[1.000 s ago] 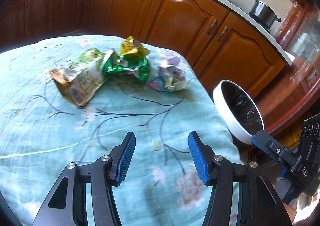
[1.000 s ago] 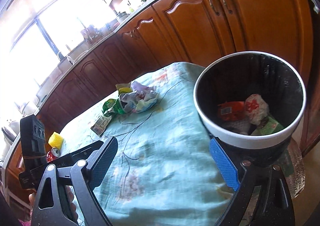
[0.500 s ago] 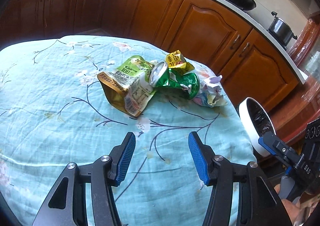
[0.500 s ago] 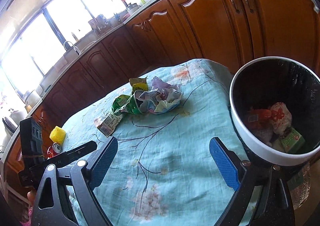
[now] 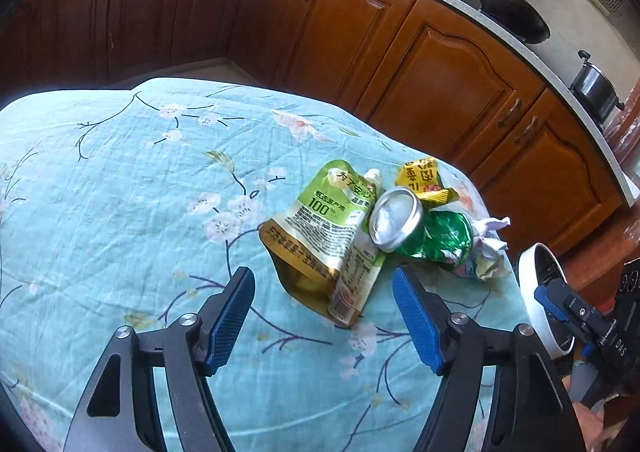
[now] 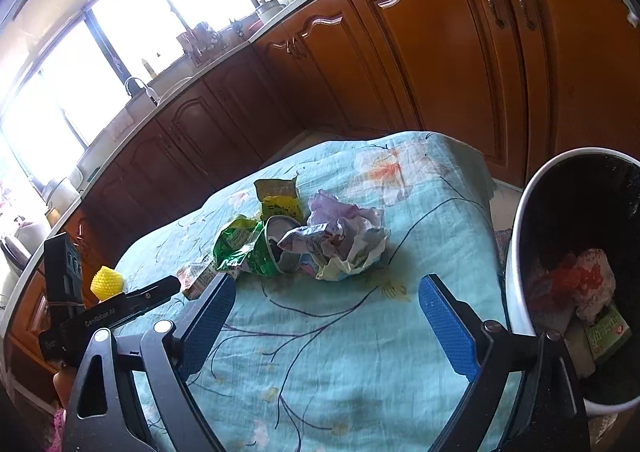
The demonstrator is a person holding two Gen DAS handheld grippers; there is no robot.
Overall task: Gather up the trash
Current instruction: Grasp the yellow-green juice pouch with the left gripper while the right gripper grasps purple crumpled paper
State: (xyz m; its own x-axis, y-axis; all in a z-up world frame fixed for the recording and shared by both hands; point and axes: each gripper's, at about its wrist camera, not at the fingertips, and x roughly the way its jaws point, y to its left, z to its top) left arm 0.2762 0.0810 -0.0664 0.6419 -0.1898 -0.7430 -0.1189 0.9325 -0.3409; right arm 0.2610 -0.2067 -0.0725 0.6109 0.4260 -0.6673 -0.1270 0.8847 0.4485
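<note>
The trash is gathered in one small heap on the tabletop (image 5: 120,180), which is covered by a light blue flowered cloth. The heap lies directly ahead of the left tool (image 5: 323,315). A green drink pouch (image 5: 320,228) is nearest to that tool; its long axis runs from the spout at the far end toward the tool, slanted slightly to the right, and its near bottom corner falls between the lines of the two pads without being touched. A crushed green can (image 5: 420,232) lies against the right side of the pouch, with its open end facing the camera. A yellow wrapper (image 5: 422,178) lies behind the can, and crumpled paper (image 5: 488,248) lies to the right of it.

The jaws of the left tool are opening; nothing is pressed by the pads. The right tool (image 6: 326,306) is held wide apart and empty; in its view the crumpled paper is the nearest item of the heap, ahead and slightly left of centre.

The left tool is judged the better placed for the pouch, and a grasp across the short width of the pouch appears to be called for.

A bin (image 6: 516,252) with a white rim and a black liner stands off the right edge of the tabletop, beside the right tool. Red and white crumpled wrappers and a green carton are already contained in it.
</note>
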